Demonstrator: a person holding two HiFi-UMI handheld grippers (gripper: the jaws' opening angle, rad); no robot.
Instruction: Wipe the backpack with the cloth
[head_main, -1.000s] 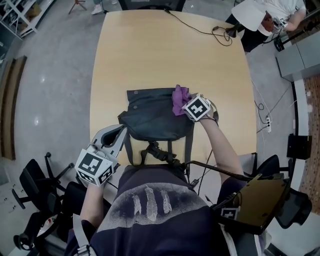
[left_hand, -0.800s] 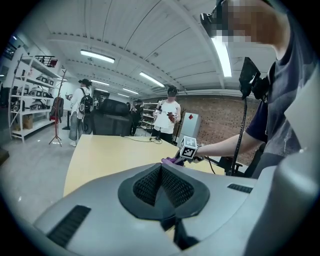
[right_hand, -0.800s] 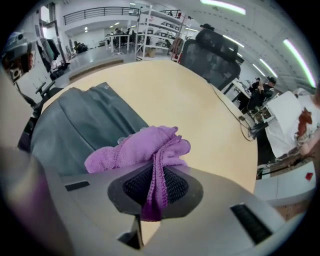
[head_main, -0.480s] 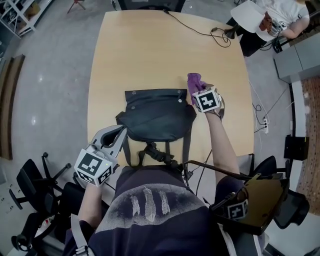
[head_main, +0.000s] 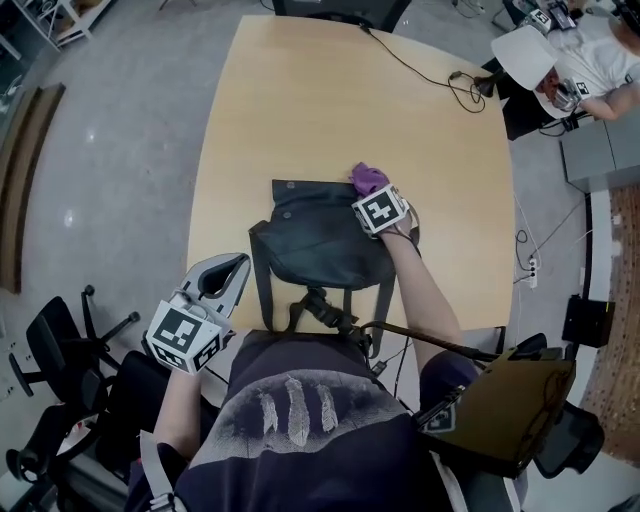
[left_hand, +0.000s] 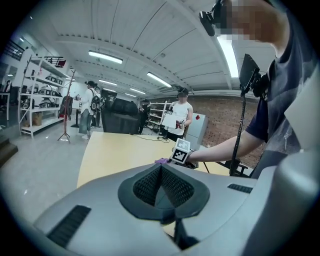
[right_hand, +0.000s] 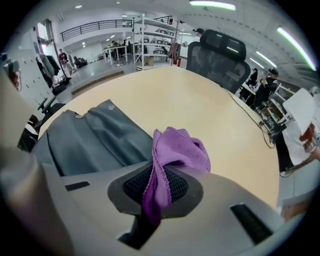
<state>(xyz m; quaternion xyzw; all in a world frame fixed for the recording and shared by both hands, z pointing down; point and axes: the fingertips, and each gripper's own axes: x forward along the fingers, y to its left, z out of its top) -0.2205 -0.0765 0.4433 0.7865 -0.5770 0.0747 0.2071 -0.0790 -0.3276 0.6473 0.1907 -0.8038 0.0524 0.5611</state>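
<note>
A dark grey backpack (head_main: 315, 235) lies flat on the wooden table (head_main: 300, 110), near its front edge, with the straps hanging toward me. My right gripper (head_main: 370, 192) is shut on a purple cloth (head_main: 367, 177) at the backpack's far right corner. In the right gripper view the cloth (right_hand: 176, 150) bunches out from between the shut jaws of the gripper (right_hand: 159, 181), with the backpack (right_hand: 95, 136) just to its left. My left gripper (head_main: 226, 268) hangs shut and empty off the table's front left, beside the backpack. The left gripper view shows its pads (left_hand: 161, 175) closed together.
A black cable (head_main: 440, 75) trails across the table's far right. A seated person in a white hat (head_main: 535, 55) is beyond that corner. Office chairs (head_main: 60, 350) stand at my left, and a dark board (head_main: 505, 410) hangs at my lower right.
The right gripper carried the cloth off the backpack's far right corner onto the bare table, then came back to that corner. The left gripper stayed put.
</note>
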